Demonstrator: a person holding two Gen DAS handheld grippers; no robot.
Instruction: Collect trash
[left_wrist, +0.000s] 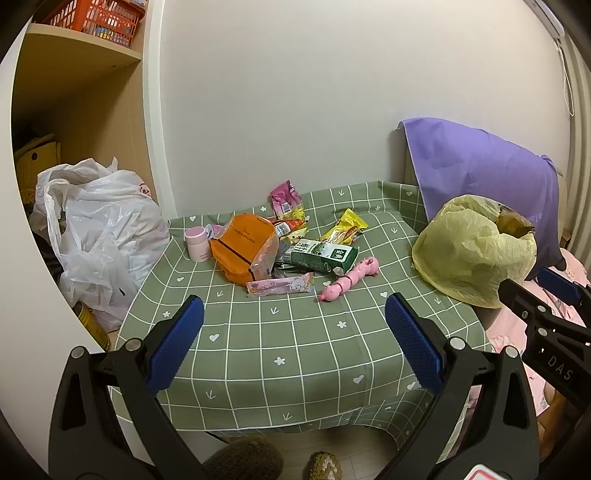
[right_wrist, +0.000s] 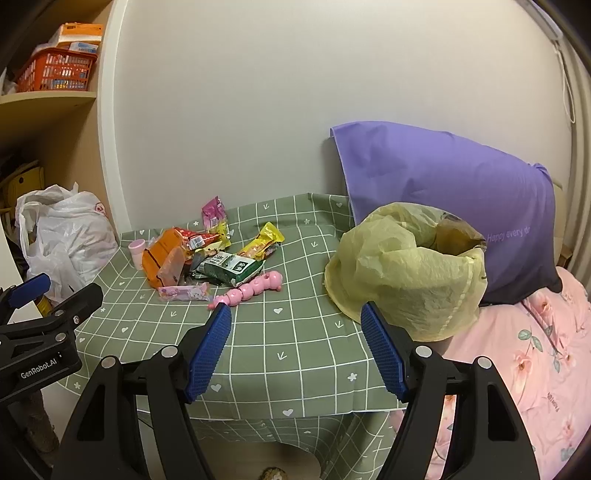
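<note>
- Left wrist view: the left gripper (left_wrist: 293, 328) hangs over the near part of the table (left_wrist: 295, 354), its blue-padded jaws spread wide and holding nothing.
- The trash sits in a heap toward the far side of the green checked cloth: an orange packet (left_wrist: 242, 245), a green carton (left_wrist: 323, 256) lying flat, a yellow wrapper (left_wrist: 345, 227) behind it, a pink wrapper (left_wrist: 284, 199) by the wall, and a pink strip wrapper (left_wrist: 280, 286) at the near edge of the heap.
- A small pink jar (left_wrist: 196, 243) stands upright just left of the orange packet; a pink toy (left_wrist: 349, 282) lies right of the strip wrapper.
- A yellow bag (left_wrist: 472, 251) with an open mouth sits at the table's right edge, well apart from the heap; a white bag (left_wrist: 107, 232) slumps off the left side.
- Right wrist view: the right gripper (right_wrist: 295, 325) also has its jaws spread, empty, above the cloth between the pink toy (right_wrist: 255, 288) and the yellow bag (right_wrist: 402, 269).
- The green carton (right_wrist: 231, 267) and orange packet (right_wrist: 164, 258) lie beyond, untouched.
- A purple pillow (right_wrist: 450, 199) leans against the wall behind the bag.
</note>
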